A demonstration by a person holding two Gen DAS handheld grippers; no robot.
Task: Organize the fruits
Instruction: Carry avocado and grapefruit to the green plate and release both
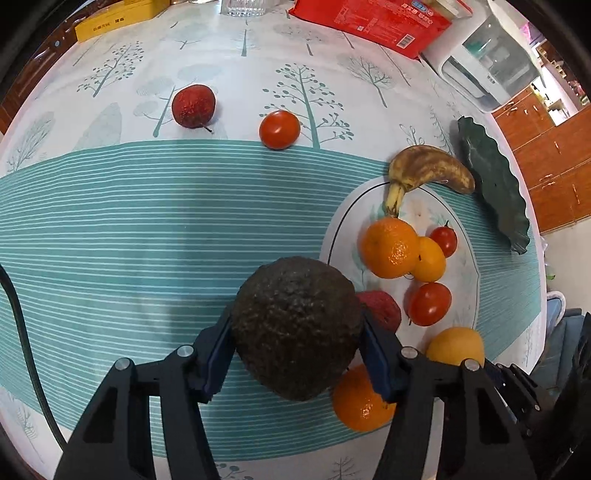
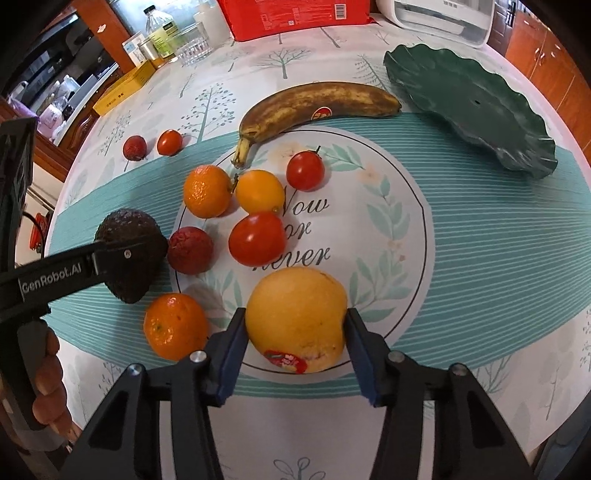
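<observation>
Gripping two fruits at once, a person works both tools over a printed tablecloth (image 1: 110,229). At lower centre of the left wrist view, the left gripper (image 1: 297,339) has its blue pads pressed to either side of a dark avocado (image 1: 295,325). At lower centre of the right wrist view, the right gripper (image 2: 295,332) is clamped on a large orange (image 2: 297,317) lying at the near rim of the white plate (image 2: 399,206).

Lifting each fruit straight up looks wisest, since a mandarin (image 2: 175,326) and a tomato (image 2: 256,238) lie just beside them. An empty green leaf dish (image 2: 472,107) sits at upper right. Boxes, a red packet (image 1: 373,22) and a glass line the table's far edge, wooden cabinets beyond.
</observation>
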